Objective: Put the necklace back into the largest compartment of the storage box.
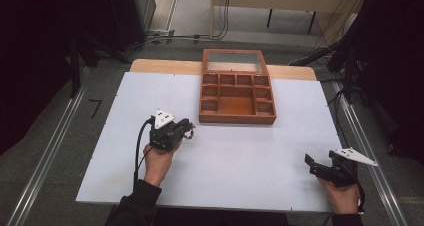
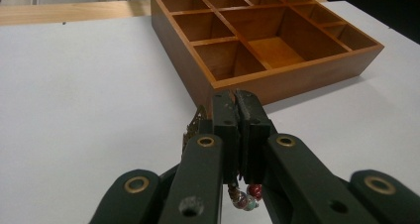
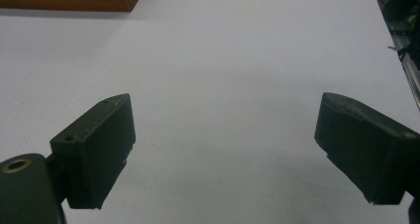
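Observation:
A wooden compartment box (image 1: pixel 237 98) stands open at the table's far middle, its glass lid (image 1: pixel 232 61) tilted back. The left gripper view shows the same box (image 2: pixel 267 40) just ahead, its compartments bare. My left gripper (image 1: pixel 189 128) is shut on a beaded piece of jewellery (image 2: pixel 246 197), with red and pale beads hanging below the jaws and a brass-coloured filigree part (image 2: pixel 194 124) at their left. It hovers over the white sheet just left of the box's near left corner. My right gripper (image 1: pixel 309 160) rests open near the front right edge, nothing between its fingers (image 3: pixel 101 147).
A white sheet (image 1: pixel 220 151) covers most of the wooden table. Black curtains and stands flank both sides. A metal rail (image 1: pixel 45 156) runs along the floor at the left, another at the right. A table's legs (image 1: pixel 270 16) stand behind.

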The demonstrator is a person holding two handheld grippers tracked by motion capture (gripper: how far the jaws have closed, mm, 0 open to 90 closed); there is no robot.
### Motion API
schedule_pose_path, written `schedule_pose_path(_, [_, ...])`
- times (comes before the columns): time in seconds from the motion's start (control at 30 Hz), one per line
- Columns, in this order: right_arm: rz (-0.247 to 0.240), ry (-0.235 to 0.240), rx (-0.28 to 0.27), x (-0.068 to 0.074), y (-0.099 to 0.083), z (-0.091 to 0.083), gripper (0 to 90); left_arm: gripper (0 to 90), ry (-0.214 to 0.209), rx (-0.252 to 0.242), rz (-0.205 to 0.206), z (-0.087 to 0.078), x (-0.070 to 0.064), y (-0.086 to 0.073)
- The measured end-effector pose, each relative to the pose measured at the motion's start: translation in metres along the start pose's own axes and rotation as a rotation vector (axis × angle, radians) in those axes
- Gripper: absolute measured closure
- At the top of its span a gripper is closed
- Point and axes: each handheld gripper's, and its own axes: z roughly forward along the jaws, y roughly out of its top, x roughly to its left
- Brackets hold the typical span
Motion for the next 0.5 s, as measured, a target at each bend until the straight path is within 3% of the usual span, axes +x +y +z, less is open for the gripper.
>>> schedule_pose_path(0.5, [-0.003, 0.001, 0.002, -0.0002, 0.0000, 0.0002, 6.9, 88.9, -0.019, 0.002, 0.006, 0.0099, -0.0072, 0.0057])
